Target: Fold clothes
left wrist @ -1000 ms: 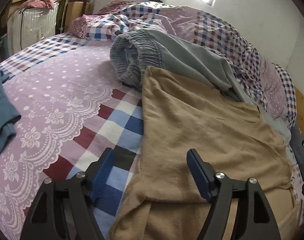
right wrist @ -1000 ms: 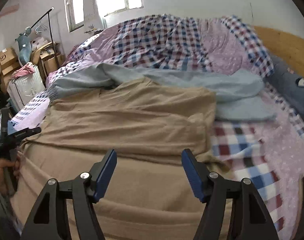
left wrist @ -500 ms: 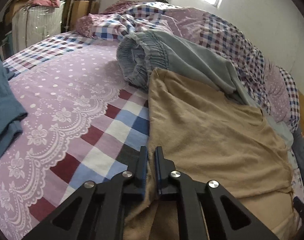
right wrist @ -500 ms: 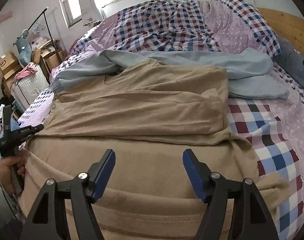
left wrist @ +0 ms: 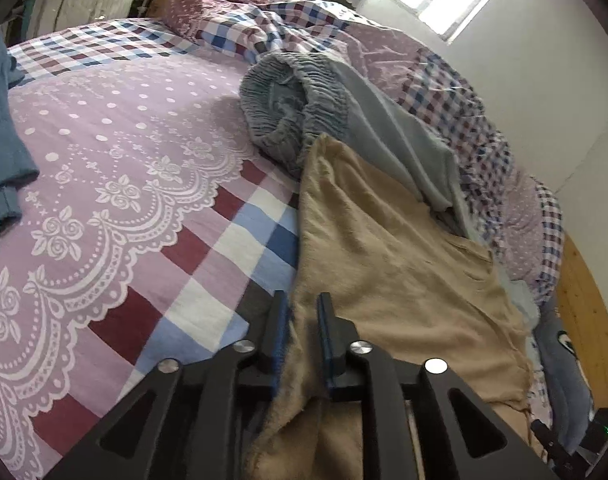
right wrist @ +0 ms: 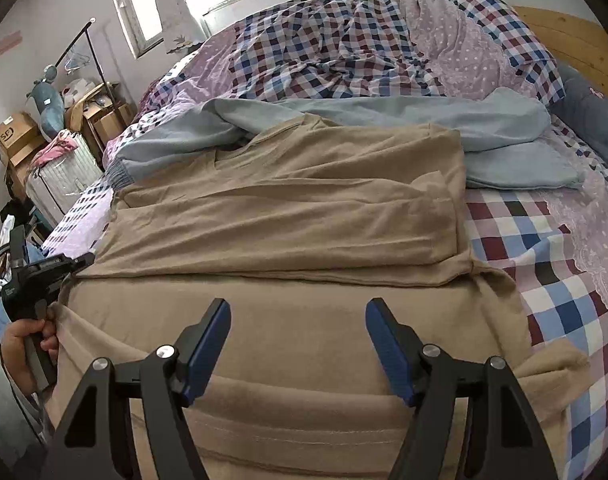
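Note:
A tan shirt (right wrist: 288, 216) lies spread across the bed, its upper part folded down in layers, its lower part draped over the near edge. My left gripper (left wrist: 302, 320) is shut on the tan shirt (left wrist: 383, 264) at its left edge, cloth bunched between the blue pads. In the right wrist view that same left gripper (right wrist: 44, 276) shows at the far left, held by a hand (right wrist: 20, 348). My right gripper (right wrist: 298, 332) hangs open above the shirt's lower part, nothing between its fingers. Pale blue trousers (right wrist: 423, 120) lie behind the shirt, their elastic waistband (left wrist: 300, 96) at the left.
The bed carries a lilac lace-print and checked sheet (left wrist: 116, 168) and a rumpled checked quilt (right wrist: 343, 48) at the back. A dark blue garment (left wrist: 0, 128) lies at the left. A wooden headboard (right wrist: 571, 44), boxes (right wrist: 16, 136) and a suitcase (right wrist: 68, 172) stand around the bed.
My left gripper went from open to shut, clamping the tan shirt's left edge. The right gripper stayed open and rose a little over the shirt.

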